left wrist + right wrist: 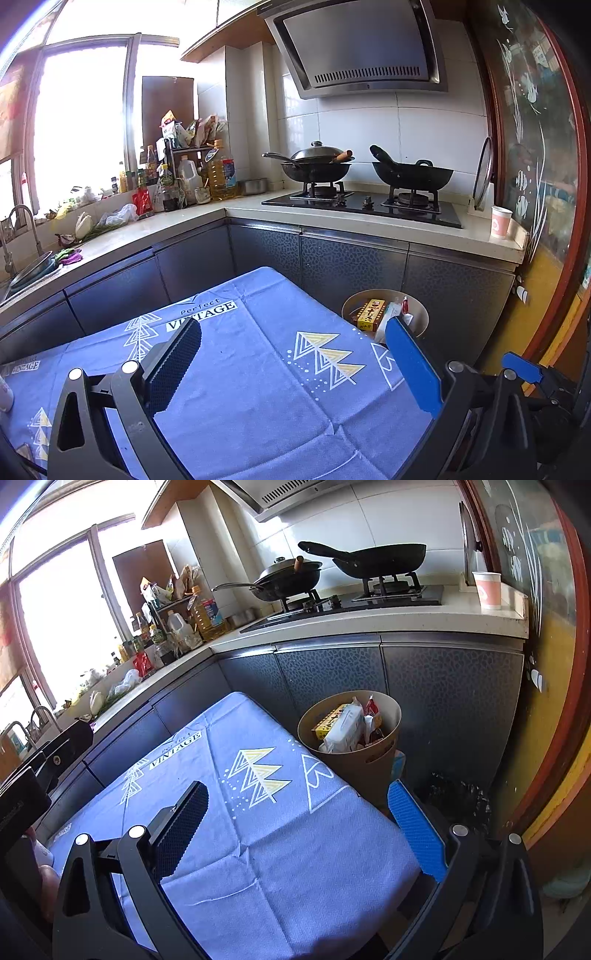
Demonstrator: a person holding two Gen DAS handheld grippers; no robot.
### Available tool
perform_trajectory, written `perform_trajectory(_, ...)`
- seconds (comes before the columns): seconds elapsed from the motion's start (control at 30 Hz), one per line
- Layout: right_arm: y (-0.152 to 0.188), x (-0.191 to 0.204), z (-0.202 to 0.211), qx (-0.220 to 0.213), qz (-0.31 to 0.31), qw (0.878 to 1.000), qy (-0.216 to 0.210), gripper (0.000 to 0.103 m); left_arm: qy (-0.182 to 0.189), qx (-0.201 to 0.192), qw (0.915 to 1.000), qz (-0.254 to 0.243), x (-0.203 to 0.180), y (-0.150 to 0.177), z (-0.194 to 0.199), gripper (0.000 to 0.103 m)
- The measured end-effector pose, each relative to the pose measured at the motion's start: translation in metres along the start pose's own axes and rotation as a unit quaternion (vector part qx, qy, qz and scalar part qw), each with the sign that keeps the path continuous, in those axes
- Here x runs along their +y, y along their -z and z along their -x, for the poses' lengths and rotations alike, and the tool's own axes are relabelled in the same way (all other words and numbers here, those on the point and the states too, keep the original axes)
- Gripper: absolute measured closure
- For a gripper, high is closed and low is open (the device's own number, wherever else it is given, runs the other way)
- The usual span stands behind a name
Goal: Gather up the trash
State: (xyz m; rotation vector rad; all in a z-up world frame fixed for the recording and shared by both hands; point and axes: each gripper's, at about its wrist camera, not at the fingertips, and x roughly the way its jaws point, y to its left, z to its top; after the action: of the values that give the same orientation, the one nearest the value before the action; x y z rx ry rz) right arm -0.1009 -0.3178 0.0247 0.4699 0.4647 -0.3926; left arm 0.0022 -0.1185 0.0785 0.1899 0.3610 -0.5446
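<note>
A tan round trash bin point(373, 768) stands on the floor past the table's far right corner; it also shows in the left wrist view point(349, 304). It holds a yellow box point(371, 314), a white packet point(343, 729) and red wrappers point(373, 707). My left gripper point(293, 332) is open and empty above the blue tablecloth point(258, 369). My right gripper point(297, 797) is open and empty over the same cloth point(258, 849), near the bin. The left gripper's body shows at the left edge of the right wrist view point(44, 760).
Dark kitchen cabinets point(332, 266) run behind the table. The counter holds a stove with two woks point(317, 166), a paper cup point(500, 221), bottles point(184, 177) and a sink point(29, 269). A glass door point(535, 147) stands at right. A white object point(5, 395) lies at the table's left edge.
</note>
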Motion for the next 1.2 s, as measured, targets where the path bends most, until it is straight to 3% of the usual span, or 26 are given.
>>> perform_trajectory(1.2,0.0035,0.0049,-0.0021,0.004,0.005,1.000,-0.004,0.006,-0.013,0.009,0.9998,-0.012,-0.0005,0.0079,-0.0045,0.004)
